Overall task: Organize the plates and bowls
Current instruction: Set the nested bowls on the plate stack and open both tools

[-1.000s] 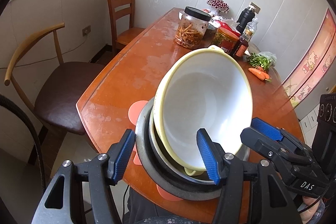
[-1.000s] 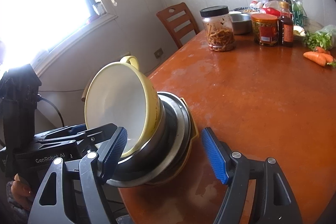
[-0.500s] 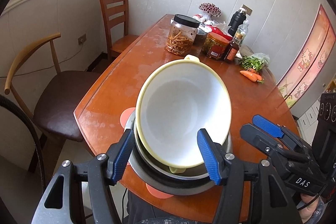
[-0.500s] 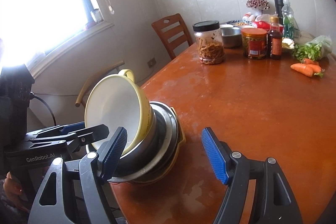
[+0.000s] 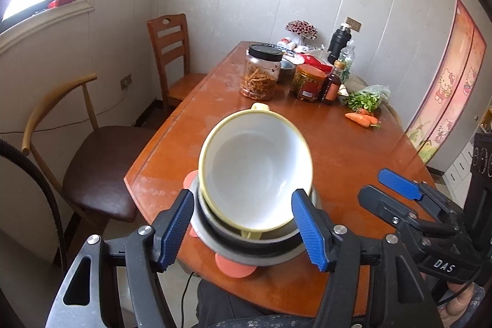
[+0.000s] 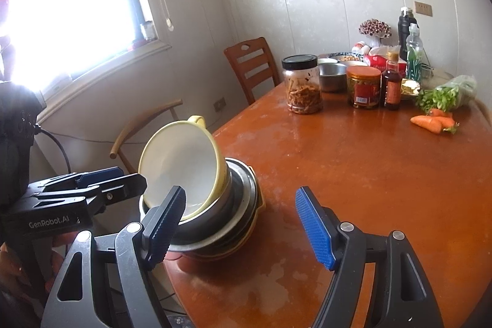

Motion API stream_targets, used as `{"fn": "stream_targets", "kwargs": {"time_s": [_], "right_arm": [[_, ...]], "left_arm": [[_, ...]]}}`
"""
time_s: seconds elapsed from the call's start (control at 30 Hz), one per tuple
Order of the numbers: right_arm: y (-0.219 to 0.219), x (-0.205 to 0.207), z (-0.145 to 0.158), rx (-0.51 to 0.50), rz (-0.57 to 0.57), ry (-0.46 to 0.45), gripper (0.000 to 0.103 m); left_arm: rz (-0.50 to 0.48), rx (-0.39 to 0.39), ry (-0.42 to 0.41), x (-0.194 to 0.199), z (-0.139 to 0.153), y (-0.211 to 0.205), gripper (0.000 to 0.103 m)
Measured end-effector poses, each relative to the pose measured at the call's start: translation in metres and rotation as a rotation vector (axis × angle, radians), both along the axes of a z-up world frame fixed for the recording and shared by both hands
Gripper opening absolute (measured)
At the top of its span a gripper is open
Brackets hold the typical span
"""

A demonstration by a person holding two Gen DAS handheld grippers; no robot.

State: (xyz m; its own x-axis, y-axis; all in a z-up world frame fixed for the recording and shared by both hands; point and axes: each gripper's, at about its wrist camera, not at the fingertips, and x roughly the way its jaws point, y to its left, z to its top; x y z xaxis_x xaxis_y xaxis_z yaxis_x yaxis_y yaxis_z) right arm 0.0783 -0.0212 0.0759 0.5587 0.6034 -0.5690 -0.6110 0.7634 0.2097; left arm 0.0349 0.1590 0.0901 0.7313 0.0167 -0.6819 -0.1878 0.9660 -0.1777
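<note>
The yellow bowl [image 5: 255,171] sits tilted in the stack of metal bowls [image 6: 236,199] at the near left corner of the table [image 6: 353,174], its mouth tipped towards the person and its handle [image 5: 259,106] pointing away; the stack rests on orange plates [image 5: 235,265] that poke out over the near edge. The left gripper [image 5: 243,231] hovers just in front, jaws wide apart and holding nothing, one blue pad either side of the bowl's rim without touching it; the right gripper [image 6: 243,228] hangs beside the stack, jaws spread just as wide, also empty. The danger, as I read it: that bowl leans rather than nests, so a nudge from either pad could slide it off towards the person; and with the stack so near the edge, a push could take the whole pile over. Jars [image 6: 303,85] and carrots [image 6: 433,122] stand well apart at the far end.
</note>
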Motion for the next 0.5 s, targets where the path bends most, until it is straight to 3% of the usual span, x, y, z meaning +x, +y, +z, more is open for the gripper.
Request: {"fn": "stream_targets", "kwargs": {"time_s": [0.2,0.4,0.5], "right_arm": [[-0.001,-0.016,-0.008,-0.043,0.030,-0.008,0.076],[0.004,-0.030,-0.040,-0.140,0.062,0.011,0.076],[0.008,-0.030,-0.058,-0.180,0.065,0.031,0.076]], "left_arm": [[0.064,0.020,0.000,-0.026,-0.008,0.016,0.066],[0.190,-0.002,0.083,-0.039,-0.047,0.068,0.066],[0.190,-0.014,0.104,-0.027,-0.064,0.087,0.066]]}}
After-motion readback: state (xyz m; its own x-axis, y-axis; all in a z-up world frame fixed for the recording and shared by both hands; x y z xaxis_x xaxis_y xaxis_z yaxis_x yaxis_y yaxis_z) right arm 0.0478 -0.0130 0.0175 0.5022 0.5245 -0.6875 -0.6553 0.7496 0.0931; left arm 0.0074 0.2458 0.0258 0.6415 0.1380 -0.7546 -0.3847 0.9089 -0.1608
